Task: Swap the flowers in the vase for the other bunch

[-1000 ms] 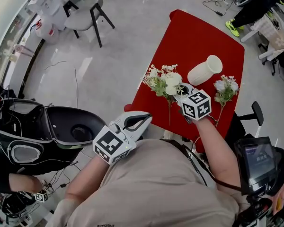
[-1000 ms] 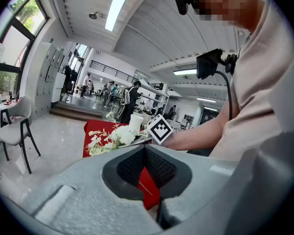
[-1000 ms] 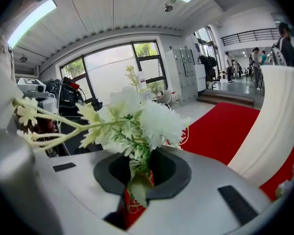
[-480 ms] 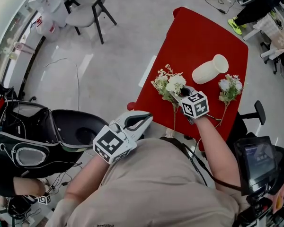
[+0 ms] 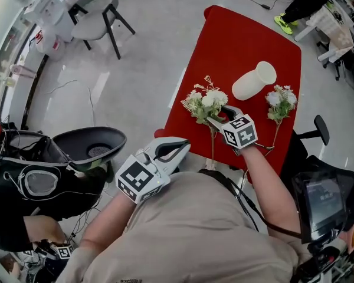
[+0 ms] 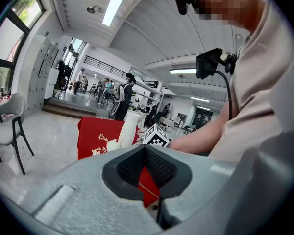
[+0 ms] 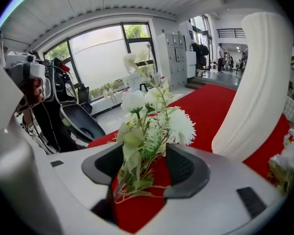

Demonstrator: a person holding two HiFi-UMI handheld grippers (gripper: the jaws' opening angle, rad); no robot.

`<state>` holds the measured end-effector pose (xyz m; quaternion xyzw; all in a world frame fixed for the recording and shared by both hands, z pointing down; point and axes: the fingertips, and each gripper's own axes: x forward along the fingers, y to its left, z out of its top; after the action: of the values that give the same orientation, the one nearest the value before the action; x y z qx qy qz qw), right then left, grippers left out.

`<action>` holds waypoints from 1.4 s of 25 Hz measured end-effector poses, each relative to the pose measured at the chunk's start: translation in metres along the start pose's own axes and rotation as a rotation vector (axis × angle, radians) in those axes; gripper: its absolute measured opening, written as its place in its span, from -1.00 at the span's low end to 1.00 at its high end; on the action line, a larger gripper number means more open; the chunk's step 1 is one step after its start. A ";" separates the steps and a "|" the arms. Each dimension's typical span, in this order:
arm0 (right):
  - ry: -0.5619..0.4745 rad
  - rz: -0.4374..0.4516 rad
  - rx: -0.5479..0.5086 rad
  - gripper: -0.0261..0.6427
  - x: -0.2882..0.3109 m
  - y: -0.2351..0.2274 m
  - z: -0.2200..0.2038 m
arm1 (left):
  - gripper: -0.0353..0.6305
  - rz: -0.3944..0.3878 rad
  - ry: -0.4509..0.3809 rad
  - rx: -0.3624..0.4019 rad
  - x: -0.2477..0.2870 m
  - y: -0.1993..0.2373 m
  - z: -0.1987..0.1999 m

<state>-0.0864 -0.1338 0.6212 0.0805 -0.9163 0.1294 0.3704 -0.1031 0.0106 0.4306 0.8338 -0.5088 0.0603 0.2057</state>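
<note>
On the red table (image 5: 242,40) a white vase (image 5: 253,81) lies on its side. A bunch of white flowers (image 5: 205,101) rests left of it, its stem running toward me. My right gripper (image 5: 219,113) stands over that bunch. Its jaws have just been opening, and the leafy stems (image 7: 137,155) lie loose between the spread pads (image 7: 183,168), so the right gripper (image 7: 144,169) is open. The vase (image 7: 257,82) rises at the right of that view. A second, smaller bunch (image 5: 280,99) lies right of the vase. My left gripper (image 5: 178,148) is shut and empty near my chest, off the table, its tips (image 6: 145,153) together.
The table's left edge (image 5: 180,99) drops to a pale floor. A grey chair (image 5: 100,13) stands far left. A dark shell-shaped seat (image 5: 88,146) and another person's gear sit at the left. A screen (image 5: 321,199) hangs at my right side.
My right gripper has sunk toward the table with the white bunch and its jaws have spread; the bunch now lies on the red cloth. The left gripper has stayed put.
</note>
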 end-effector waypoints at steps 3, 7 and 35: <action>-0.003 -0.010 0.001 -0.10 -0.009 -0.001 -0.003 | -0.88 -0.021 0.002 0.005 0.006 -0.004 0.002; -0.015 -0.023 0.013 -0.10 -0.023 -0.003 -0.006 | -0.88 -0.050 0.007 0.015 0.015 -0.011 0.007; -0.267 -0.417 0.269 -0.23 -0.228 -0.103 -0.068 | -0.88 -0.323 0.097 0.163 0.115 -0.094 0.017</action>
<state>0.1458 -0.2005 0.5273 0.3322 -0.8951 0.1590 0.2512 0.0314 -0.0534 0.4239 0.9146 -0.3512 0.1078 0.1690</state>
